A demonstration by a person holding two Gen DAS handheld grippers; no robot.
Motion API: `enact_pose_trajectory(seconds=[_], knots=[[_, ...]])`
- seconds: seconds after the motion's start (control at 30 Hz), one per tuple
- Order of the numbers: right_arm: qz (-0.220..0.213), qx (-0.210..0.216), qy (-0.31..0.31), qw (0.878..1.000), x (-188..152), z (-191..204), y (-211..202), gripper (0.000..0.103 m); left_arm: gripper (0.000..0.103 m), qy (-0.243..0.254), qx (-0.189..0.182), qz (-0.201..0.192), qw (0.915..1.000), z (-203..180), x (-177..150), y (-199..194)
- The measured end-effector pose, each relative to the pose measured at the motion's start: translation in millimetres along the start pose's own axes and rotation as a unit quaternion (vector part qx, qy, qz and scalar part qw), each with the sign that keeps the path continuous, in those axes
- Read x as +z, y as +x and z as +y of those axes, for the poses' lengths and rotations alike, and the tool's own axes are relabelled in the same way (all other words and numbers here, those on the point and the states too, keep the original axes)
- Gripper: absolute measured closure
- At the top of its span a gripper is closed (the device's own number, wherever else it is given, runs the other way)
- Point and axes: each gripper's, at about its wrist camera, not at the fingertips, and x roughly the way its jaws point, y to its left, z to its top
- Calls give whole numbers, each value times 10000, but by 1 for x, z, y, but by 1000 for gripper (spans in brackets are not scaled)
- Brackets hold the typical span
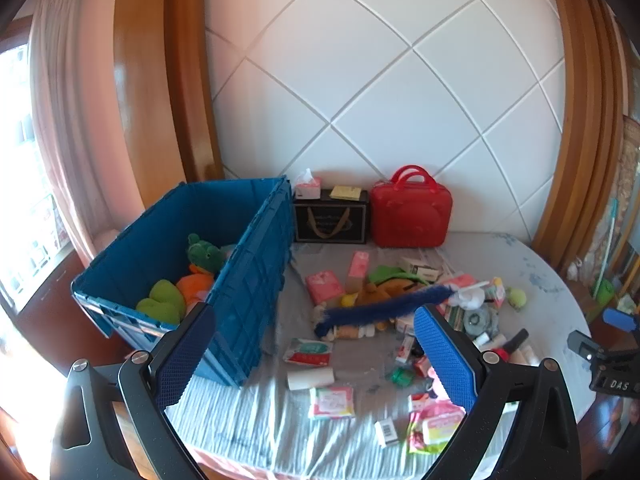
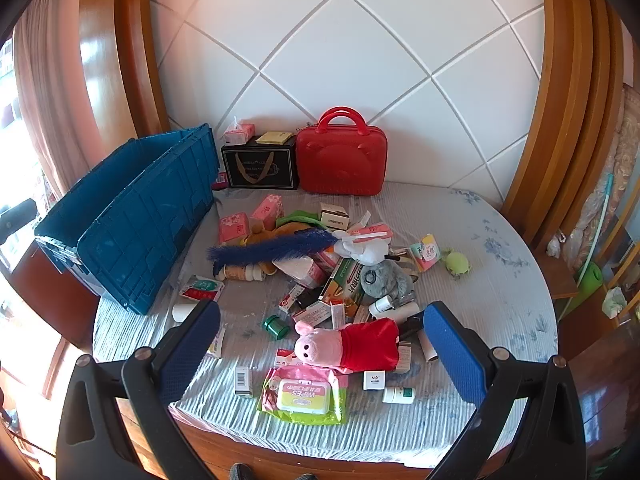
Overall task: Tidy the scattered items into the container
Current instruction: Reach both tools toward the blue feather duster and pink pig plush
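The blue crate stands open to the left of and beyond the right gripper, and just ahead-left of the left gripper, whose left finger overlaps its near corner in that view; a green frog toy and other soft toys already lie inside, so I judge the tidying has begun with most of it still to do. The surface looks like a bed with a ribbed sheet, and the clutter is heaped on it ahead of both grippers. Both grippers hover with jaws spread wide and nothing between the pads. The likeliest step is a pick by the right gripper: the pink pig toy in its red dress lies straight ahead between the fingers, just beyond the wipes pack. To do it well, drop over the pig's red body rather than its head, jaws across the narrow width, and close firmly, since plush squashes and can slip. Keep the tips clear of the small white boxes touching the toy, or they may be dragged along. The long blue feather duster, farther ahead across the heap, is better left for a grip near its middle. The green cap, ahead-left, may roll if nudged.
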Motion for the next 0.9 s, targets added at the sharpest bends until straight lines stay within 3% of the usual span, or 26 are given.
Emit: enact_pose_trajectory(seconds=[0.37, 0.7, 0.9], knots=[[173, 36, -50, 9998, -17, -15, 19, 0, 2, 251, -444, 241, 9984, -35, -44, 16], [311, -19, 104, 9995, -26, -33, 44, 0, 2, 294, -855, 728, 9932, -40, -50, 89], [552, -100, 254, 9981, -32, -37, 73, 0, 2, 647, -1010, 734, 9901, -46, -54, 151]])
